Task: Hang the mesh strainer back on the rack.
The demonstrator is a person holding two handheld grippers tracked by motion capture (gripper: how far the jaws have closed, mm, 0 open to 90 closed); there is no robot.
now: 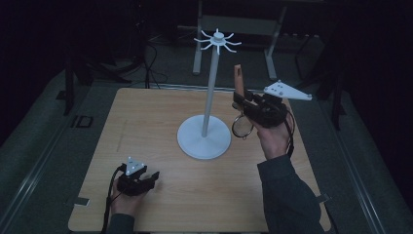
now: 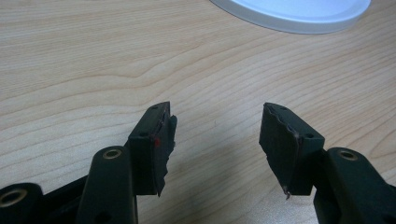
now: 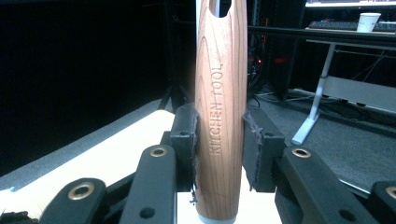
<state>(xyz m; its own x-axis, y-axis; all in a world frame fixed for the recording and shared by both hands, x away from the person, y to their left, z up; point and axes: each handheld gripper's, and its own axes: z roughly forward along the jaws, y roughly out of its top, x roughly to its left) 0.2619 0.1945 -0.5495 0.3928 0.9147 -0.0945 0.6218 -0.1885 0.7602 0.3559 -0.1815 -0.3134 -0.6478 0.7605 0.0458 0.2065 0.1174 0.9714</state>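
So on my end the right gripper [image 1: 242,100] is up off the worktop [image 1: 146,126], just to the side of the white stand [image 1: 204,134]. Its jaws are closed down on a wooden handle [image 3: 220,116], one pad pressed against each side. In the right gripper view I can read "KITCHEN TOOL" stamped along the grain, and there's a hanging hole near the far end of the handle, beyond the jaws. From the high view the handle pokes up and away past the jaws, roughly upright, with its tip sitting below the ring of hooks [image 1: 217,41] at the top of the stand's pole. Hanging under the jaws on the near side there's a wire loop end [image 1: 242,126], looks like a whisk head but it's dim enough that I can't swear to it. It sits just beside the stand's round base, and I can't tell if it touches anything.

The left gripper [image 1: 147,179] is low over the near left part of the worktop, well apart from the other one. Its jaws are spread wide with bare wood grain between them, nothing held. In the left gripper view the pads [image 2: 161,142] look a bit chewed up along the edges, and the rim of the stand's base shows ahead of the jaws and off to the right, well clear of them.

The room around the worktop is dark; behind the handle I can make out a desk leg [image 3: 317,100] and a paper cup [image 3: 368,21] on a shelf.
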